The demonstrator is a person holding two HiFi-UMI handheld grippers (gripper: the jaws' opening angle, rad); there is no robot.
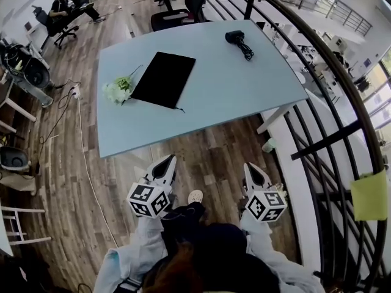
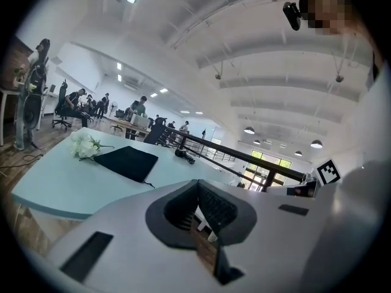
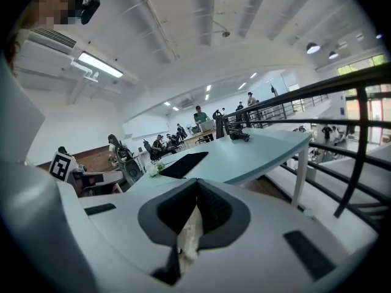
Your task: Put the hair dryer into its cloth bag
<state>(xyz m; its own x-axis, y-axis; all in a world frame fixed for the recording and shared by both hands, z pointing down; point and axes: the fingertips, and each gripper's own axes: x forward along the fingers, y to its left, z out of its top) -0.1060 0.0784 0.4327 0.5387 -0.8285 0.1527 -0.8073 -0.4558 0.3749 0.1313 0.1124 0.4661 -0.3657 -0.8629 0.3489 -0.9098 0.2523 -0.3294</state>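
Note:
A black hair dryer (image 1: 237, 42) with its coiled cord lies at the far right of the light blue table (image 1: 244, 96). The flat black cloth bag (image 1: 163, 79) lies left of the table's middle. Both also show small in the gripper views: the bag (image 2: 126, 161) (image 3: 183, 163) and the dryer (image 2: 183, 155) (image 3: 238, 136). My left gripper (image 1: 166, 163) and right gripper (image 1: 252, 170) hang over the wooden floor, short of the table's near edge. Both are shut with nothing between the jaws.
A small bunch of white flowers (image 1: 117, 90) lies beside the bag's left edge. A black curved railing (image 1: 317, 145) runs along the right side. A white cable (image 1: 85, 163) trails on the floor at left. People sit at desks (image 1: 67, 8) far behind.

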